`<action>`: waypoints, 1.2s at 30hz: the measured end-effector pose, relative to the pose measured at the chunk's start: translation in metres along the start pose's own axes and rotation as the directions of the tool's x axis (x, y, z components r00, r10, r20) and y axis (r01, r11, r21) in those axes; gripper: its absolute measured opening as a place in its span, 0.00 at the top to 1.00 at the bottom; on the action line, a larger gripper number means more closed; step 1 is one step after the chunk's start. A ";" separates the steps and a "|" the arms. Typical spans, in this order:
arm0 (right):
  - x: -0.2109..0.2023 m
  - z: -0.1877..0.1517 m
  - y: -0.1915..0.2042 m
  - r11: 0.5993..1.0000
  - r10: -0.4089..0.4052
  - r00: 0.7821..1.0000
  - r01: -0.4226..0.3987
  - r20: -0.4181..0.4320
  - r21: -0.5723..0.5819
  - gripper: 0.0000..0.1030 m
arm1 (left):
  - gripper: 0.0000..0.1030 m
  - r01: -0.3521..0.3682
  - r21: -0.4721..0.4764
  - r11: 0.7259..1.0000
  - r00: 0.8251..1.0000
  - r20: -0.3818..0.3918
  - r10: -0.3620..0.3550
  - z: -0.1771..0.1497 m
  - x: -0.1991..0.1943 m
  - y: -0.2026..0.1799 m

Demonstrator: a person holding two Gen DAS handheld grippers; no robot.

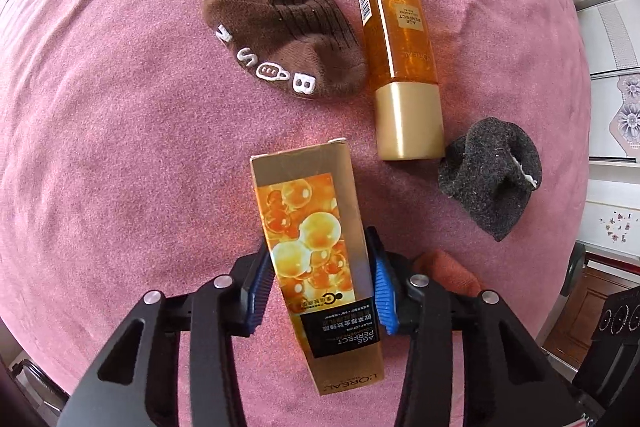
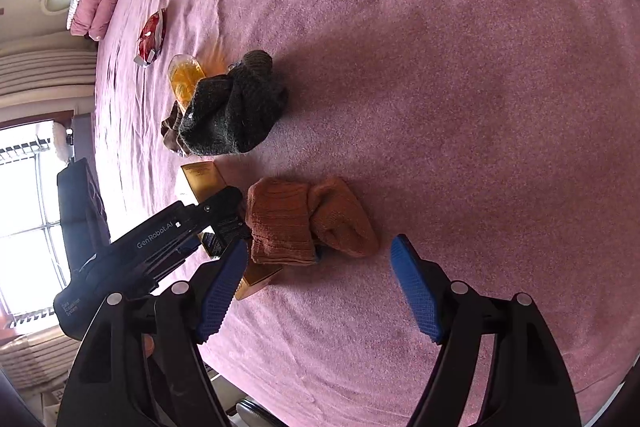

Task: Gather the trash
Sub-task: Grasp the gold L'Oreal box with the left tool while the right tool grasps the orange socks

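Left wrist view. Gold L'Oréal lotion carton (image 1: 320, 255) at 6 o'clock, lying lengthwise between the blue pads (image 1: 262, 291) of the left gripper (image 1: 322, 283); jaws partly closed, both pads at the carton's long sides, apparently pressing on it. Carton resting on the pink bedspread (image 1: 120, 155). Amber lotion bottle (image 1: 400, 55) with gold cap at 1 o'clock; brown sock (image 1: 288, 35) at 12 o'clock; grey sock (image 1: 492, 175) at 3 o'clock; edge of an orange sock (image 1: 444, 271) just right of the right-hand pad. For a sound grip: keep the pads square to the carton's sides, squeeze only until firm so the thin card does not buckle, lift straight up.

Right wrist view. Right gripper (image 2: 320, 291) at 6 o'clock, jaws wide apart, nothing between the pads. Orange sock (image 2: 308, 223) at 11 o'clock, just beyond the fingertips, touching the left gripper (image 2: 224, 215) and partly covering the carton (image 2: 204, 179). Red snack wrapper (image 2: 151, 39) far off at 11 o'clock, probably trash still to be collected. Best kept clear of the sock while the carton is lifted.
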State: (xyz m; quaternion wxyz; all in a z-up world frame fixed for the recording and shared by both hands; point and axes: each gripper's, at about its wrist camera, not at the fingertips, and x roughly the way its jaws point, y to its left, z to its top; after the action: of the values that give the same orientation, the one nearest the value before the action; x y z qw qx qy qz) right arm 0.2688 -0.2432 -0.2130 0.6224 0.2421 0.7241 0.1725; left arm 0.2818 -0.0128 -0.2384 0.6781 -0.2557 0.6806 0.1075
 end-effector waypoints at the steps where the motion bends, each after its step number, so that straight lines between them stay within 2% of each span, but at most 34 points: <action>1: 0.002 0.000 0.001 1.000 -0.001 1.000 0.001 -0.002 0.001 0.28 | 0.60 0.009 -0.001 1.000 1.000 0.004 -0.009 -0.001 -0.001 0.002; 8: 0.017 0.000 0.013 0.998 -0.065 0.998 0.065 0.000 -0.019 0.22 | 0.63 0.012 0.028 1.000 1.000 0.015 -0.013 -0.011 -0.014 0.006; 12: 0.026 0.000 0.019 0.991 -0.128 0.992 0.128 0.002 -0.032 0.21 | 0.63 0.010 0.027 1.000 1.000 0.018 -0.011 -0.013 -0.020 0.017; 14: 0.028 -0.001 0.022 0.985 -0.170 0.985 0.171 0.015 -0.038 0.26 | 0.63 0.017 0.023 1.000 1.000 0.018 -0.017 -0.016 -0.023 0.019; 16: 0.029 -0.001 0.025 0.978 -0.202 0.979 0.203 0.029 -0.050 0.39 | 0.63 0.022 0.028 0.999 1.000 0.020 -0.022 -0.021 -0.027 0.024; 19: 0.028 -0.009 0.029 0.981 -0.178 0.984 0.180 0.026 -0.080 0.56 | 0.63 0.029 0.044 0.999 0.999 0.021 -0.030 -0.027 -0.031 0.024; 22: 0.024 -0.020 0.035 0.973 -0.192 0.980 0.196 0.042 -0.126 0.61 | 0.63 0.037 0.061 0.997 0.999 0.018 -0.038 -0.035 -0.036 0.024; 27: 0.002 -0.042 0.037 0.973 -0.157 0.985 0.166 0.069 -0.161 0.62 | 0.63 0.054 0.095 0.994 0.998 0.017 -0.055 -0.052 -0.046 0.017; 29: -0.012 -0.052 0.036 0.975 -0.139 0.987 0.151 0.083 -0.164 0.62 | 0.63 0.061 0.117 0.991 0.998 0.019 -0.064 -0.070 -0.053 0.022; 36: -0.065 -0.089 0.027 0.974 -0.107 0.982 0.135 0.155 -0.181 0.62 | 0.64 0.085 0.193 0.977 0.995 0.033 -0.093 -0.107 -0.083 0.002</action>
State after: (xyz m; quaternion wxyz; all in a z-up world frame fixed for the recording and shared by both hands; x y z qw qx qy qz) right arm 0.1914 -0.2527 -0.1301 0.7028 0.1486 0.6707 0.1850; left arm 0.1836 -0.0477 -0.1514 0.7177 -0.2173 0.6613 0.0164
